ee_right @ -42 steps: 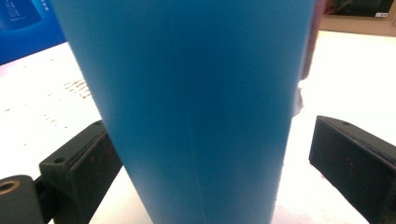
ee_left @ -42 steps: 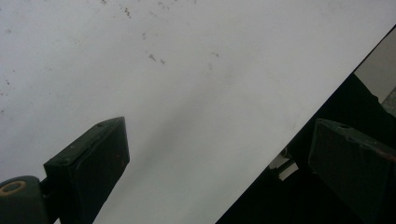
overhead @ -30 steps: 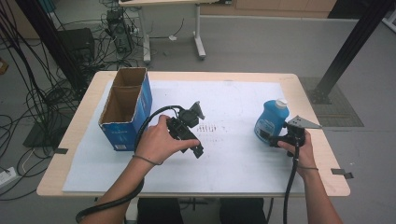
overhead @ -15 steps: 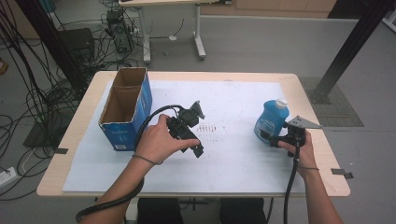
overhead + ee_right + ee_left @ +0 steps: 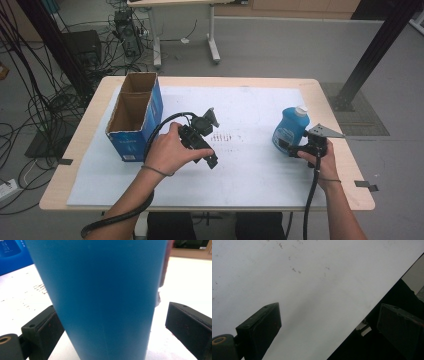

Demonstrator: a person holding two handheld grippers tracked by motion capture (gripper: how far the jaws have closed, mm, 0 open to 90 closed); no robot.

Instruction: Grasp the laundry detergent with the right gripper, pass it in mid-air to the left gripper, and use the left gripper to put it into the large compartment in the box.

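Observation:
A blue bottle (image 5: 289,129) with a white cap stands upright at the right of the white sheet (image 5: 255,175). My right gripper (image 5: 289,146) reaches it from the near side. In the right gripper view the bottle (image 5: 100,290) stands between the jaws of the right gripper (image 5: 112,310). The jaws are spread, with a gap at the right jaw. My left gripper (image 5: 210,159) is held in a hand over the middle of the sheet. In the left gripper view the left gripper (image 5: 329,308) is open with nothing between its jaws, above the sheet's near edge.
An open blue cardboard box (image 5: 134,116) stands at the left of the wooden table (image 5: 320,90), and its corner (image 5: 12,255) appears in the right gripper view. Faint dark marks (image 5: 227,136) dot the sheet's middle. Cables trail from both grippers toward the near edge.

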